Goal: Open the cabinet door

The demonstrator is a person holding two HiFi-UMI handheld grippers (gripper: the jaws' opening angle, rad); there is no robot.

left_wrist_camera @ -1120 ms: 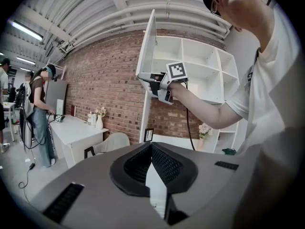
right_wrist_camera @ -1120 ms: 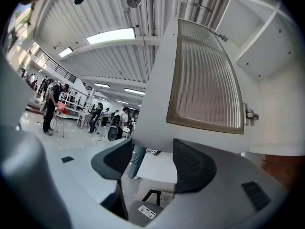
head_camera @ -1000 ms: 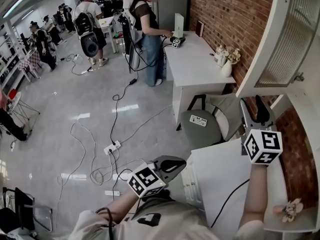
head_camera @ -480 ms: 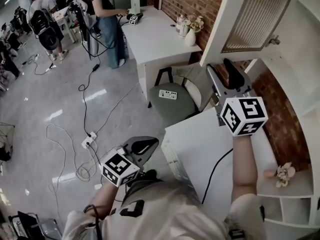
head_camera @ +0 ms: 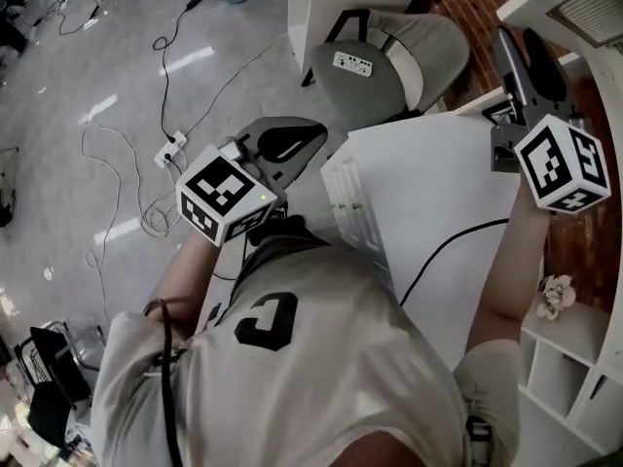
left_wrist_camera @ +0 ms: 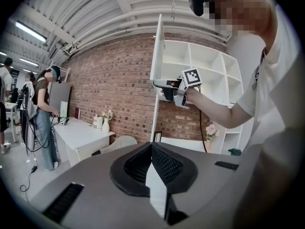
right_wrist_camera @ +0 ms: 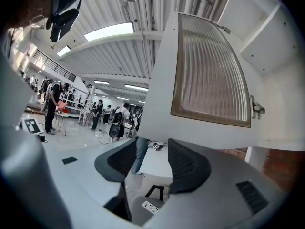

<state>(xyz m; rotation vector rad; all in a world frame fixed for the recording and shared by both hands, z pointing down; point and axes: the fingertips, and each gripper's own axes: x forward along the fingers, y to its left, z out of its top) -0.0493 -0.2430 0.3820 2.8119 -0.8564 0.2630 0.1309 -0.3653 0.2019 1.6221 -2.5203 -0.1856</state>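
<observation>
The white cabinet door (right_wrist_camera: 209, 80) with its ribbed glass pane stands swung open from the white shelving (left_wrist_camera: 209, 75); only its corner (head_camera: 574, 3) shows in the head view. My right gripper (head_camera: 526, 52) is held level just under the door's lower edge. Its jaws (right_wrist_camera: 152, 163) are open with nothing between the pads, and they have just been closing. The left gripper view shows that right gripper (left_wrist_camera: 167, 85) beside the door's edge (left_wrist_camera: 157, 75). My left gripper (head_camera: 282, 144) hangs over the floor to the left of the desk, away from the door, with its pads (left_wrist_camera: 151, 161) shut and empty.
A white desk (head_camera: 438, 202) lies below my right arm, and a grey chair (head_camera: 380, 56) stands behind it. Cables and a power strip (head_camera: 170, 149) trail over the floor. A small flower (head_camera: 555, 295) sits on a shelf. People stand far off (right_wrist_camera: 97, 113).
The head view has tipped further down. My left gripper has come up and forward beside the desk. My right gripper stays under the open door's edge.
</observation>
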